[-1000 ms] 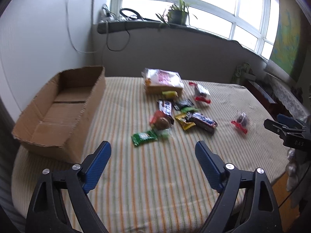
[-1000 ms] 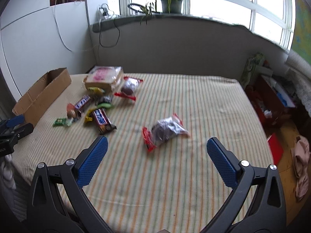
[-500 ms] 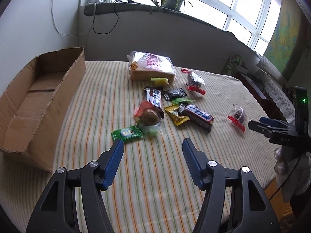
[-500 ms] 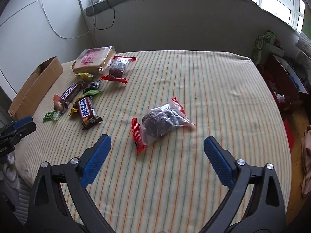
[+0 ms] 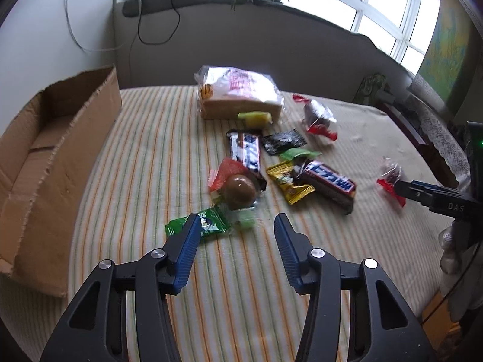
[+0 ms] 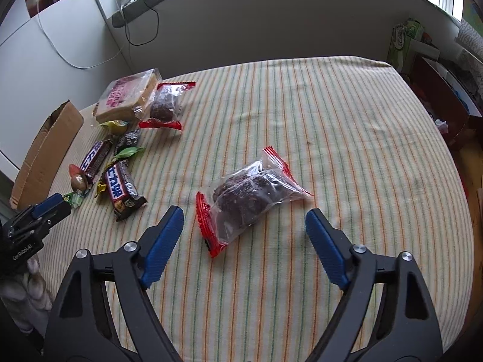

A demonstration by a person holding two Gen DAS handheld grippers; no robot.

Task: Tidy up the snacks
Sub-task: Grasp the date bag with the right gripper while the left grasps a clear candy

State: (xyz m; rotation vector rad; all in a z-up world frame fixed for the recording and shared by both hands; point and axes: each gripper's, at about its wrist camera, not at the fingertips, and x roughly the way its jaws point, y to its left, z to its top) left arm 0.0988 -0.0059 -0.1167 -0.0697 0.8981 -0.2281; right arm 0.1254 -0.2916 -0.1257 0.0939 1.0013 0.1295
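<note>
Left wrist view, reading left to right: cardboard box open-topped at the left edge of the striped surface, nothing seen inside it. Snacks lie loose mid-surface: bread pack at the back, two chocolate bars, small candies, a green packet nearest.

Left gripper hangs over the near edge of the pile. Its fingers have just been closing and now stand partway apart, gripping nothing; the left fingertip overlaps the green packet in the picture, contact not certain. A clear-wrapped round sweet sits just beyond the gap.

Right wrist view: right gripper lines up on a clear cookie bag with red ends, lying alone, well apart from the pile. Its fingers have just been narrowing too but stand wide, released, bag beyond the tips and not yet between them.

Judgement: both hands are at the approach stage of a pick; nothing is boxed yet.

To do it well:
- Left: centre on one item only; the green packet and sweet touch, so a sloppy close could drag both.
- Right: come lower, straddle the bag across its short width, pinch the body rather than the slippery red seal.
- Thin wrappers lie flat, so get the tips down to the cloth before closing.
</note>
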